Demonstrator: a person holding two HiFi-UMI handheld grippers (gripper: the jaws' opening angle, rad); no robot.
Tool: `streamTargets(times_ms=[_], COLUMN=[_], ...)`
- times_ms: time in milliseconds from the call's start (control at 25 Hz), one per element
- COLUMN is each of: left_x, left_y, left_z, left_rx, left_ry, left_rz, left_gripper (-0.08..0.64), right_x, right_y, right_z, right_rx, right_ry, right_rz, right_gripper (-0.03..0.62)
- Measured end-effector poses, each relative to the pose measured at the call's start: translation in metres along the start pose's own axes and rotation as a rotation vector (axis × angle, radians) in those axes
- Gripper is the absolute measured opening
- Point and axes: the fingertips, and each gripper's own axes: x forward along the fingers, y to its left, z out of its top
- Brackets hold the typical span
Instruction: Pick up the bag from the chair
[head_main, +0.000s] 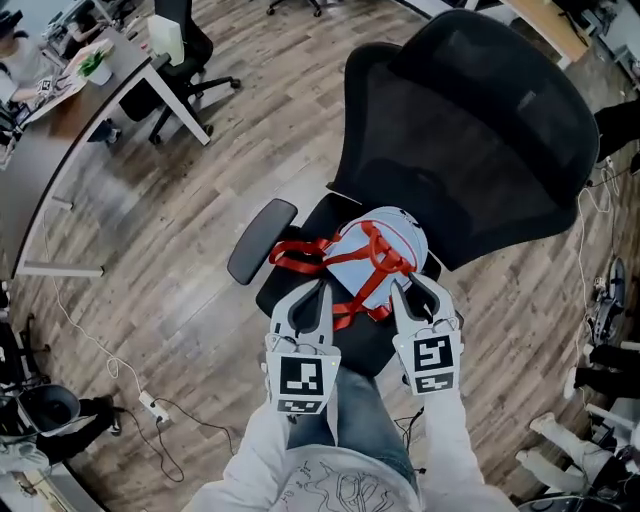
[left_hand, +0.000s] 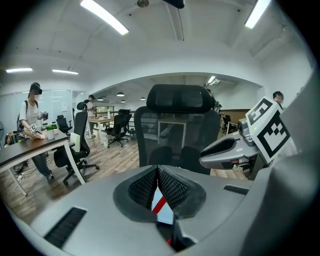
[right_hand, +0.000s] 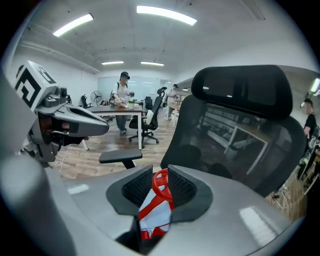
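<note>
Light-blue bag with red straps over the seat of a black mesh-backed office chair, in front of the backrest and to the right of the padded armrest; whether the bag rests on the seat or hangs just clear of it cannot be told. Left gripper at the bag's near-left edge, its jaws pressed together on a fold of pale fabric crossed by a red stripe; right gripper at the bag's near-right edge, its jaws clamped on bunched fabric and a red strap loop that stands up between them. The bag thus lies between the two grippers and slightly beyond them, held at both sides; the grippers sit side by side, near each other but apart. Surroundings: wood-plank floor; a desk at upper left; a power strip with cable on the floor at lower left.
</note>
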Motion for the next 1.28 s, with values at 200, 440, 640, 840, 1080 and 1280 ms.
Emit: streamTargets(times_ms=[200, 440, 640, 840, 1080, 1280], left_x=[0.022, 0.039, 0.048, 0.048, 0.043, 0.038], left_y=[0.004, 0.003, 0.007, 0.014, 0.027, 0.037], left_z=[-0.018, -0.033, -0.043, -0.051, -0.056, -0.061], left_rx=[-0.027, -0.059, -0.096, -0.123, -0.138, -0.152], left_ry=[0.044, 0.086, 0.108, 0.13, 0.137, 0.145], left_rz=[0.018, 0.038, 0.053, 0.072, 0.098, 0.115], left_gripper=[0.006, 0.006, 0.006, 0.006, 0.006, 0.006], right_x=[0.041, 0.074, 0.093, 0.104, 0.11, 0.109], right_y=[0.003, 0.008, 0.012, 0.019, 0.031, 0.035], right_z=[-0.018, -0.044, -0.06, -0.071, -0.084, -0.084], right_rx=[-0.048, -0.095, -0.14, -0.175, -0.18, -0.077], right_ry=[0.082, 0.177, 0.289, 0.392, 0.49, 0.51], right_rz=[0.083, 0.168, 0.245, 0.299, 0.353, 0.399], right_gripper=[0.117, 0.138, 0.147, 0.149, 0.08, 0.057])
